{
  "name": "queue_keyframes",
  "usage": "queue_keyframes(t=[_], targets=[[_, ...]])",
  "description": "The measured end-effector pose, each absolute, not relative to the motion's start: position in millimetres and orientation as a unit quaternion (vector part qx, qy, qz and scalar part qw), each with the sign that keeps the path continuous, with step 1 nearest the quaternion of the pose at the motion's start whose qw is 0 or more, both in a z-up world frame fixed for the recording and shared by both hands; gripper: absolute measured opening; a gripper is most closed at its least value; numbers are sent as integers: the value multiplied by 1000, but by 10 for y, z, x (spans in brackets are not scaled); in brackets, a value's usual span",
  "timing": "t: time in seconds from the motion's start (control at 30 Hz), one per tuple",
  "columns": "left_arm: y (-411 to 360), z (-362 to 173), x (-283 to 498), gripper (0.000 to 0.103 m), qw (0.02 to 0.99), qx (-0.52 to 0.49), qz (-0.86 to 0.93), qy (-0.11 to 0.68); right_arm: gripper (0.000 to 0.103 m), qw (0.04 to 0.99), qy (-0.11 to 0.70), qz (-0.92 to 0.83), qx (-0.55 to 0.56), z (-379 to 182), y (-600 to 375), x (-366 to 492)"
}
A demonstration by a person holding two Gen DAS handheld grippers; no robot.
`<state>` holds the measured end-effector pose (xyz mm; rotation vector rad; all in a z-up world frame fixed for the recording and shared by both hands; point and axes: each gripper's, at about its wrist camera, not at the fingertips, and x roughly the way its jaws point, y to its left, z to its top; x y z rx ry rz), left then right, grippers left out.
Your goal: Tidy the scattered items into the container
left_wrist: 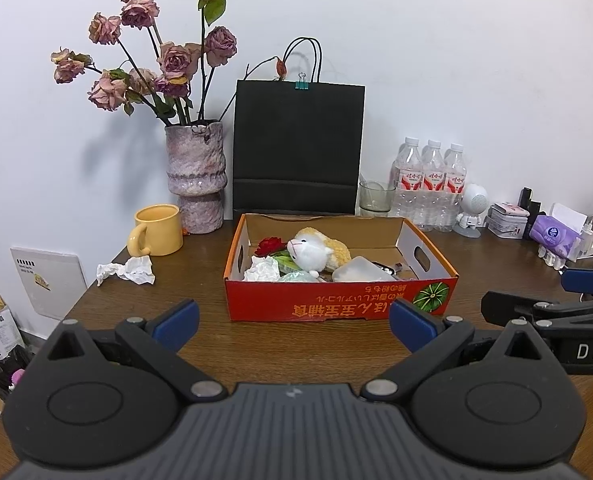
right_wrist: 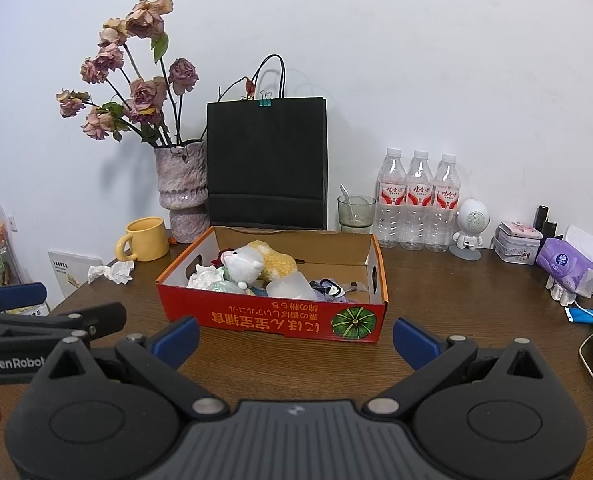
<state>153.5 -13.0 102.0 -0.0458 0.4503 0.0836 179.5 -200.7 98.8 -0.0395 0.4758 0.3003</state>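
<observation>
Hovering over the brown surface [left_wrist: 328, 356], left gripper [left_wrist: 294, 324] and right gripper [right_wrist: 295, 338] both have fingers spread wide, holding nothing. Red cardboard box [left_wrist: 336, 304] sits just ahead, already containing plush sheep [left_wrist: 316, 252], red flower [left_wrist: 268, 246], crumpled tissue [left_wrist: 262, 270]. One crumpled paper [left_wrist: 130, 270] lies outside, left of box, beside yellow mug [left_wrist: 156, 230].
</observation>
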Motion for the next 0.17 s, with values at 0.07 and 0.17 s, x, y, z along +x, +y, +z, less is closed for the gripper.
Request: queue_keyframes(t=[0.07, 0.17], targets=[[-133, 1011, 1536, 103, 974, -24, 41, 222, 103, 960, 235, 148, -19, 987, -2007, 1795], [-133, 1001, 1530, 103, 974, -26, 41, 220, 103, 960, 235, 149, -19, 987, -2009, 1794]])
